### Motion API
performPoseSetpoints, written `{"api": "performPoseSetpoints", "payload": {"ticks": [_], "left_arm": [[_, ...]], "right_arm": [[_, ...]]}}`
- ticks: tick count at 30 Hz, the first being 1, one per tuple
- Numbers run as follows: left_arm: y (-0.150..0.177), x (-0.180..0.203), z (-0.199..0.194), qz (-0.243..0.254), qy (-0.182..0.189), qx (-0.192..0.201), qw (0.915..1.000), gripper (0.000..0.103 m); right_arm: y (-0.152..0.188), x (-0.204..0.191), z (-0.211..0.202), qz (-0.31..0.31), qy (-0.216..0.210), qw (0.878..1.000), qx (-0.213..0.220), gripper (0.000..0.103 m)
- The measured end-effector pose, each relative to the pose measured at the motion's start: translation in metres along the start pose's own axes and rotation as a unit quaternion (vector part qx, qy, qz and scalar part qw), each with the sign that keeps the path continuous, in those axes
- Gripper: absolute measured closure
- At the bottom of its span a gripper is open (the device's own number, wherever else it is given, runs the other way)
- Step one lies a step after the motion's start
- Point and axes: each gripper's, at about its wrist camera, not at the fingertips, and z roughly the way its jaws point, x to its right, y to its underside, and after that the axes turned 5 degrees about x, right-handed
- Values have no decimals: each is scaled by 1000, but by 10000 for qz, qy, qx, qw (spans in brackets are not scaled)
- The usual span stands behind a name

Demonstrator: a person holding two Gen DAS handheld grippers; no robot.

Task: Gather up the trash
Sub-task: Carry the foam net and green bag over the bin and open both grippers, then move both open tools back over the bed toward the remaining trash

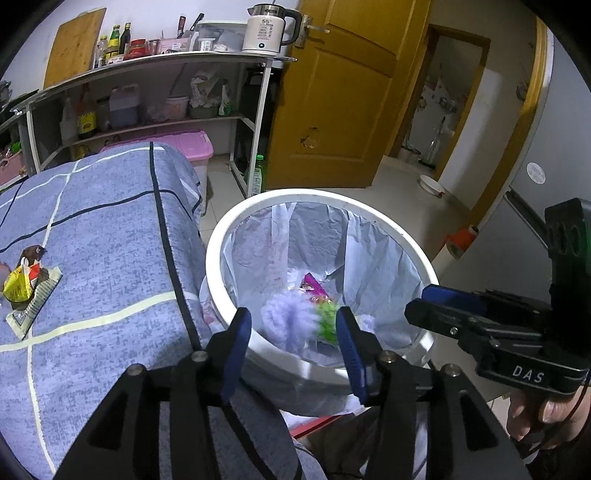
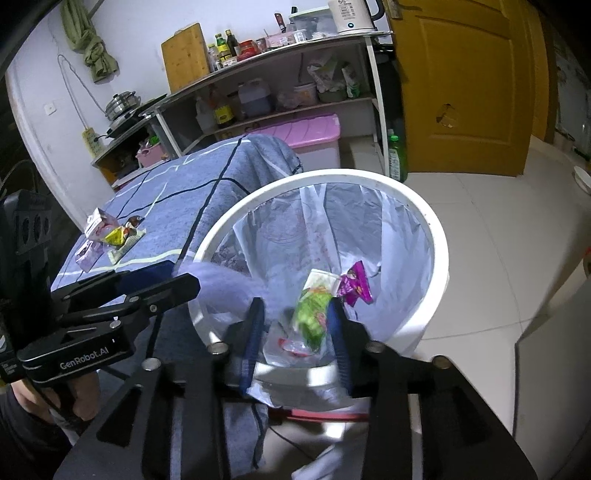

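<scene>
A white round bin (image 1: 218, 236) with a clear liner stands beside the blue checked table. In it lie a magenta wrapper (image 1: 314, 286) and blurred lilac (image 1: 288, 317) and green (image 1: 327, 321) pieces that look to be falling. My left gripper (image 1: 293, 332) is open over the bin's near rim, empty. My right gripper (image 2: 295, 328) is open over the bin (image 2: 439, 240); a blurred green wrapper (image 2: 312, 314) is between its fingers, apparently loose. A pile of wrappers (image 1: 26, 284) lies on the table; it also shows in the right wrist view (image 2: 110, 236).
The blue checked cloth (image 1: 110, 240) covers the table left of the bin. Behind stand a shelf with bottles and a kettle (image 1: 266, 29), a pink storage box (image 1: 188, 144), a green bottle (image 1: 258, 175) and a yellow door (image 1: 343, 92). Tiled floor lies right of the bin.
</scene>
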Motion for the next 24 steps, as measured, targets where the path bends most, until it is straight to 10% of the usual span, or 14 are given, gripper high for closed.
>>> {"api": "performPoseSetpoints", "payload": {"ticks": [24], "left_arm": [[7, -14, -62, -166, -542, 579, 9967, 53]], "right_arm": [[-2, -36, -24, -236, -365, 9984, 373, 63]]}}
